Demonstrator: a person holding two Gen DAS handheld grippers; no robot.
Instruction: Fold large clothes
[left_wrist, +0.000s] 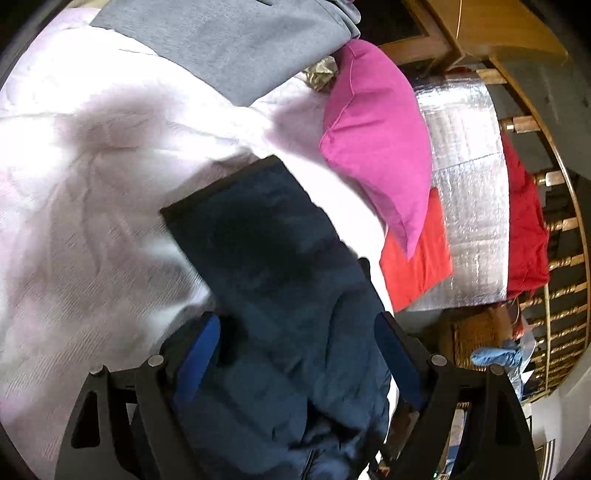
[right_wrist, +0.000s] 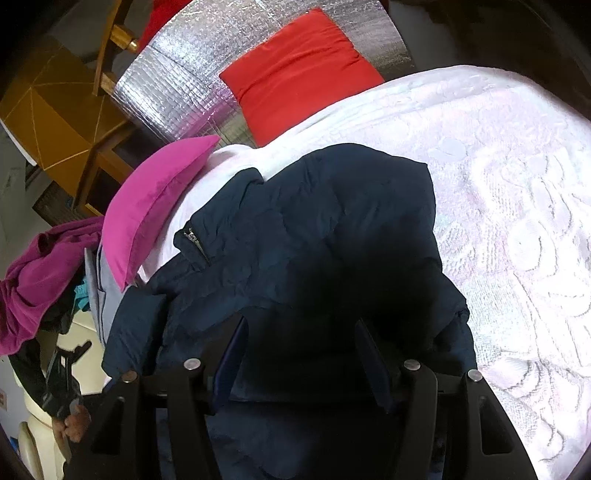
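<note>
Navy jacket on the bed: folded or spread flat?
Partly folded: the navy jacket lies bunched and doubled over on the white bedspread, not flat.

No readable text, label or number anywhere.

Bed (right_wrist: 517, 184) with white textured cover, brightly lit. Silver foil-quilted panel (right_wrist: 177, 74) at its head (red cushion (right_wrist: 295, 70) and pink pillow (right_wrist: 155, 206) against it). Wooden furniture (left_wrist: 443, 22) and railing (left_wrist: 565, 258) beyond.

Both grippers look alike: the left gripper (left_wrist: 295, 328) and the right gripper (right_wrist: 299, 347) have black arms with round silver screws (one on each arm) and blue fingers (left_wrist: 197, 354) above the navy jacket (right_wrist: 314, 240).
</note>
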